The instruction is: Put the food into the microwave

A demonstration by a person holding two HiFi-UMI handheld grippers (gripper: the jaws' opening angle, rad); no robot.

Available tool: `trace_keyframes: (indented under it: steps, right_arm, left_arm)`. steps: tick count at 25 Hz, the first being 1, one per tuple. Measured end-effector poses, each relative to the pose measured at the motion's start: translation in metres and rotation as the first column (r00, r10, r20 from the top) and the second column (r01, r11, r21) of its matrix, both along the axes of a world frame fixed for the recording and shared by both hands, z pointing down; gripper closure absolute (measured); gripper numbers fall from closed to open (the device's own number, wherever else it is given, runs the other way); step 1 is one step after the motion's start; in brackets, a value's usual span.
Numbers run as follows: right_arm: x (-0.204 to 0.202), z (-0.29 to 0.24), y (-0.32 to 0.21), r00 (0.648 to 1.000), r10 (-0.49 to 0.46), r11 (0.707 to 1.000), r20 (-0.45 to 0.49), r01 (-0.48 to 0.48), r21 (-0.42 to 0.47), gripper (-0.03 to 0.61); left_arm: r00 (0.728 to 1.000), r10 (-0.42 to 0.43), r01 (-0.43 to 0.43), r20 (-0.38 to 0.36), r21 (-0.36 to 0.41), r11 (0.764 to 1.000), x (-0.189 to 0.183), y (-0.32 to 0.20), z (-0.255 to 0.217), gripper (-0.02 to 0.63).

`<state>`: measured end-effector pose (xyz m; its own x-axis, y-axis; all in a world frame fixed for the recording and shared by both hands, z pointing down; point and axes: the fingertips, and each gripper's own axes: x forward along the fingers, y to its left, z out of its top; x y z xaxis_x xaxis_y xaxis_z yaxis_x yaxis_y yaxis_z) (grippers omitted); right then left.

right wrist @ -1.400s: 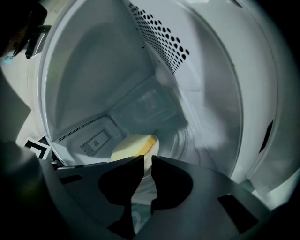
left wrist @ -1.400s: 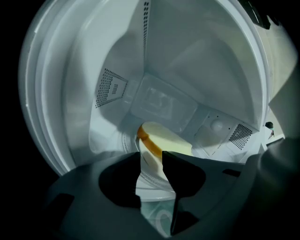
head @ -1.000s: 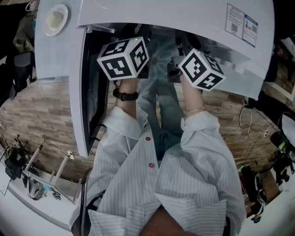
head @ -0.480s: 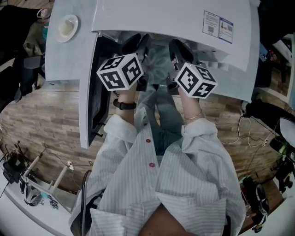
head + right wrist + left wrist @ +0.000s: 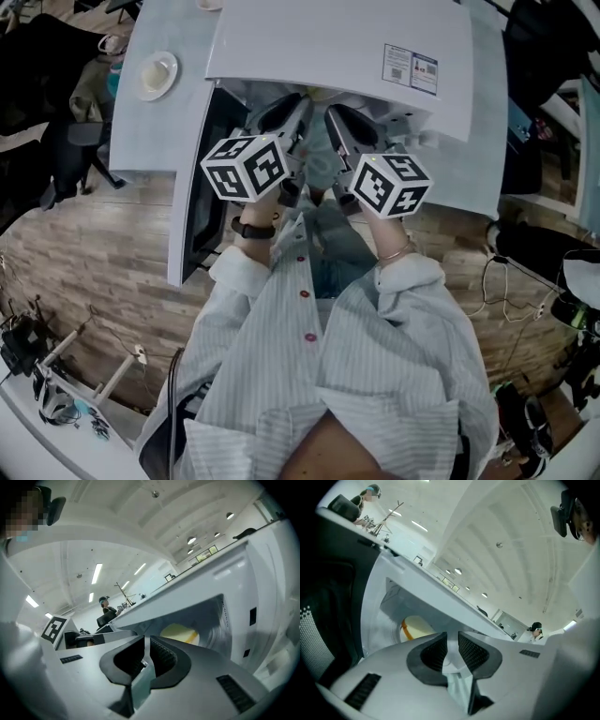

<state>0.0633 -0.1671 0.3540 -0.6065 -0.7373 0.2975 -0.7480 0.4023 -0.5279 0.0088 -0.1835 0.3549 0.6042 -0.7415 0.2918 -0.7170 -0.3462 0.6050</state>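
Observation:
The food, a pale yellow round dish with an orange edge, lies inside the white microwave (image 5: 319,47); it shows in the left gripper view (image 5: 415,627) and the right gripper view (image 5: 180,633), and is hidden in the head view. My left gripper (image 5: 284,112) (image 5: 452,645) hangs in front of the cavity; its jaws have just been closing and still stand apart with nothing between them. Beside it, my right gripper (image 5: 342,124) (image 5: 146,652) shows only a narrow slit between its pads, also with nothing in it.
The microwave door (image 5: 185,206) stands swung open at the left. A white saucer (image 5: 157,75) sits on the grey table left of the microwave. Cables and gear lie on the wooden floor (image 5: 84,234) at both sides.
Both grippers have drawn back from under the microwave's top, so their dark jaws now show in the head view. The two marker cubes sit closer together.

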Motion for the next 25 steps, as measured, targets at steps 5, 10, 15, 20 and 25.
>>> trace_keyframes:
  steps: [5,10,15,20,25]
  right_arm:
    - [-0.002,-0.041,0.011,0.998,-0.064,0.995,0.013,0.062,0.077,0.525]
    - [0.003,-0.078,0.023,0.993,-0.116,0.982,0.025,0.111,0.151,0.532]
    - [0.011,-0.105,0.034,0.989,-0.148,0.968,0.017,0.141,0.21,0.537]
    - [0.023,-0.115,0.043,0.989,-0.15,0.964,0.016,0.143,0.224,0.543]
    - [0.043,-0.12,0.047,0.992,-0.123,0.967,0.012,0.117,0.226,0.546]
  left_arm:
    - [0.999,0.021,-0.018,-0.04,0.065,0.998,0.004,0.008,-0.037,0.56]
    - [0.994,0.065,-0.052,-0.093,0.138,0.989,0.01,0.016,-0.077,0.581]
    - [0.985,0.127,-0.103,-0.115,0.197,0.975,0.025,0.027,-0.109,0.604]
    - [0.974,0.201,-0.174,-0.104,0.222,0.959,0.047,0.048,-0.123,0.604]
    - [0.97,0.228,-0.203,-0.087,0.234,0.951,0.06,0.06,-0.126,0.604]
